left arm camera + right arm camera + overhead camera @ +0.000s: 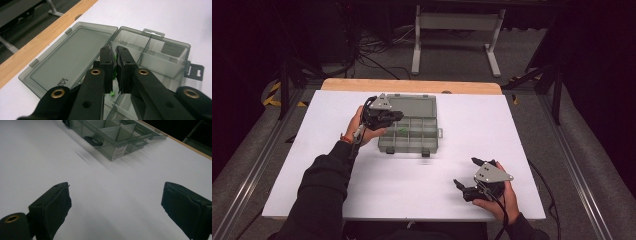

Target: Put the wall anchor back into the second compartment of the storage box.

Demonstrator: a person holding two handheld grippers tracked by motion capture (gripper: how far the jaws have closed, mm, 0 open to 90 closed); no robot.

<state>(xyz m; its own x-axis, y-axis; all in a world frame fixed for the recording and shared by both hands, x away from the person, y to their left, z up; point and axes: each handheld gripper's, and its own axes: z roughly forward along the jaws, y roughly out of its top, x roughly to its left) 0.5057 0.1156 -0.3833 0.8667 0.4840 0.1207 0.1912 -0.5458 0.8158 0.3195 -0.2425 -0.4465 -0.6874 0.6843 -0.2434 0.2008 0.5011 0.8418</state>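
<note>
the white table carries a grey see-through organiser box, lying open toward the far side, left of the middle. its flat lid is folded back and rests on the table, and the tray half is cut into small compartments by thin dividers.

the left gripper hangs over the box's left part, held by the left hand just off the box's left edge, with the jaws aimed down into the tray. in the left gripper view its 2 jaws stand nearly together, with a thin slit between the pads, and a small green piece shows in that slit: a strip of it between the pads and a tip poking out below them. so the left gripper is clamped on the green piece, which sits over the compartments next to the lid's hinge. from above, a small green speck shows in a middle compartment just right of the jaws; whether it is that piece i cannot tell.

the right gripper sits well apart from the box, near the table's near right corner, in the right hand. its 2 jaws are spread wide with bare table between them, and the box lies far ahead of them, untouched by that gripper.
</note>
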